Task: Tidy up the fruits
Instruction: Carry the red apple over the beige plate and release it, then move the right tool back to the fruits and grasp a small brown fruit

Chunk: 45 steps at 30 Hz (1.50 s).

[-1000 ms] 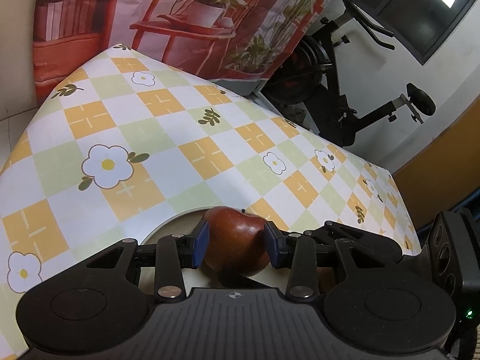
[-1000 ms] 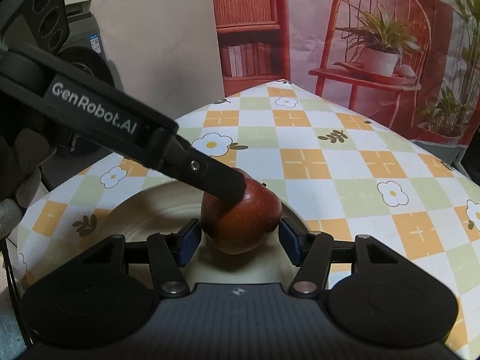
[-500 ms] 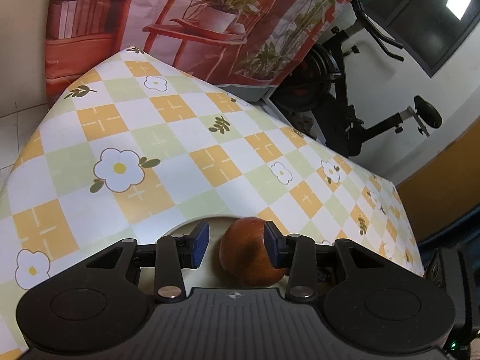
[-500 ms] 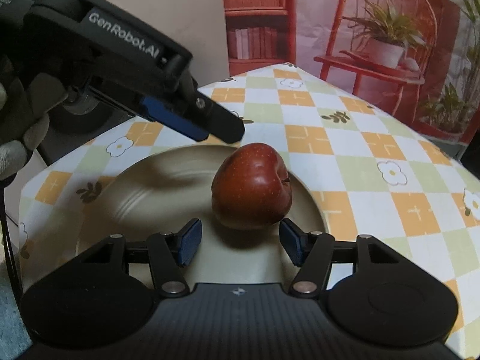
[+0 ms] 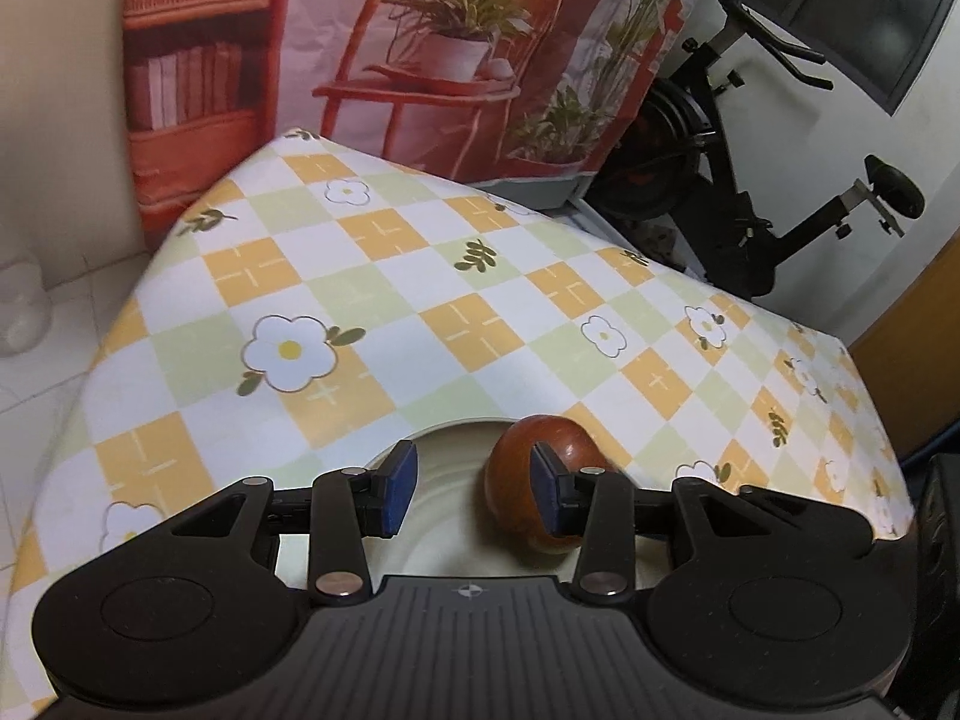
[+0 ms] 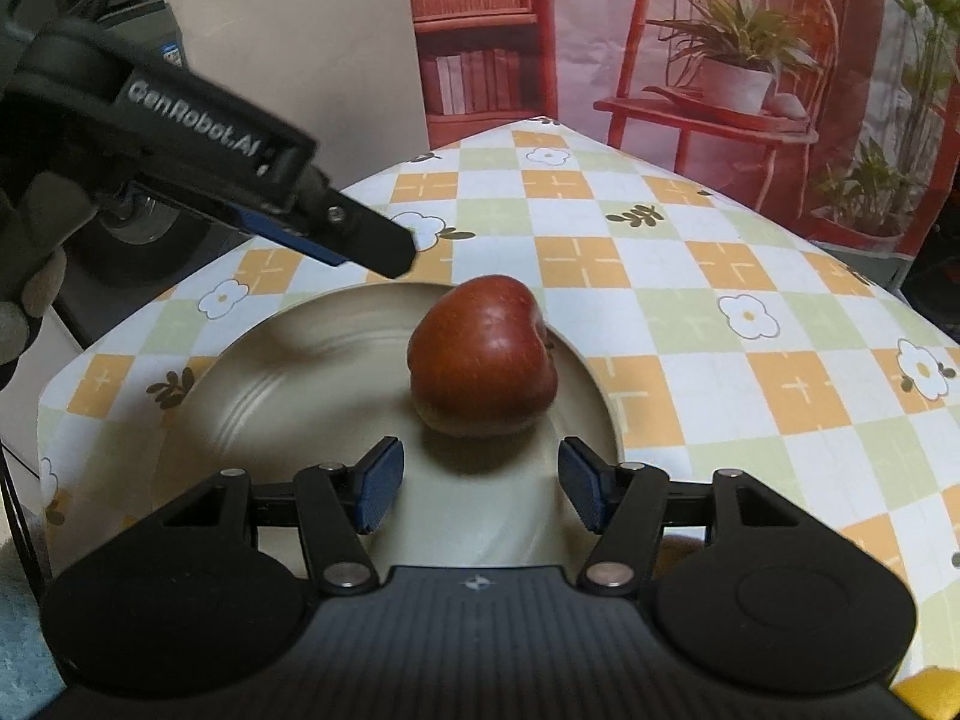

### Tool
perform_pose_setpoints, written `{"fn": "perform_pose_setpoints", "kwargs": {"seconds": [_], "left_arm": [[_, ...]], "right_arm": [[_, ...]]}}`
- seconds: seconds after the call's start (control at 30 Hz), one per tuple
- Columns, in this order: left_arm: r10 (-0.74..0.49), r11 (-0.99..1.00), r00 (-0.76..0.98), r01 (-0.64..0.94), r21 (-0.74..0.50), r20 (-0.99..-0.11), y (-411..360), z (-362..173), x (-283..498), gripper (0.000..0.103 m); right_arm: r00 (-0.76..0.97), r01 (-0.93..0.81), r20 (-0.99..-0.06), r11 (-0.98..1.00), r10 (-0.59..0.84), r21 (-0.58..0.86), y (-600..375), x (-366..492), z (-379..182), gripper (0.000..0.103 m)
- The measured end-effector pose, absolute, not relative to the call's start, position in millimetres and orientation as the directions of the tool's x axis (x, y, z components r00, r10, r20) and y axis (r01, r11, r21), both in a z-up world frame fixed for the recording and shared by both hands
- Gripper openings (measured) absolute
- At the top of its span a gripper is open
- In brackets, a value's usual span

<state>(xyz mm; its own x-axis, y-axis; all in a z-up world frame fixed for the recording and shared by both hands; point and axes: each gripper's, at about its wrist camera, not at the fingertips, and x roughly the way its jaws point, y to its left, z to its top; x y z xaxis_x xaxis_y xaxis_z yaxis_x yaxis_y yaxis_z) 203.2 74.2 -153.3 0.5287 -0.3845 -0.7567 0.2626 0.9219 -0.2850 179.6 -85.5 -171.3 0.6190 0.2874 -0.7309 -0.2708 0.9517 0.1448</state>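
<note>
Half covering a red apple (image 5: 510,480) with the right-hand pad of the left tool (image 5: 471,477) in the left wrist view, yet gripping nothing: keeping the blue pads apart, with only bare plate (image 5: 444,516) showing between them and the apple sitting off at 3 o'clock of that gap. Looking from the right wrist, finding the left tool (image 6: 360,246) reaching in from 10 o'clock, hanging above the plate's far rim, well apart from the fruit, released. Holding the right tool (image 6: 480,486) released too, pads spread wide, the apple lying just beyond the fingertips at 12 o'clock and touching neither pad. Lying tipped in the round beige plate (image 6: 300,396), toward its 2 o'clock part near the rim, stem dimple turning toward 3 o'clock. Sitting at the near edge of the worktop (image 5: 420,312), under a cloth checked in orange, pale green and white with printed daisies. Standing beyond at 12 o'clock, a backdrop (image 6: 720,60) printed with a red chair and a potted plant; at 2 o'clock in the left wrist view, a black exercise bike (image 5: 720,192). Peeking in at 5 o'clock of the right wrist view, a yellow thing (image 6: 924,696), too little showing to name.
</note>
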Motion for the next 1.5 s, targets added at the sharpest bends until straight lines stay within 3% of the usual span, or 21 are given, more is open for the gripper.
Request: {"fn": "perform_pose_setpoints", "kwargs": {"seconds": [0.6,0.9,1.0,1.5], "left_arm": [[-0.29,0.953,0.63,0.254,-0.162,-0.721,51,-130,163,0.044],[-0.37,0.918,0.632,0.359,-0.165,-0.681,21,-123,138,0.044],[-0.391,0.907,0.629,0.386,-0.167,-0.672,13,-122,130,0.051],[-0.421,0.888,0.591,0.423,-0.18,-0.688,-13,-138,91,0.056]], "right_arm": [[0.715,-0.135,-0.659,0.971,0.234,0.198,-137,129,-135,0.061],[0.762,-0.03,-0.626,0.974,0.168,0.224,-185,86,-119,0.061],[0.768,-0.001,-0.625,0.975,0.143,0.222,-200,72,-117,0.061],[0.779,0.051,-0.62,0.975,0.098,0.218,-231,7,-118,0.057]]}}
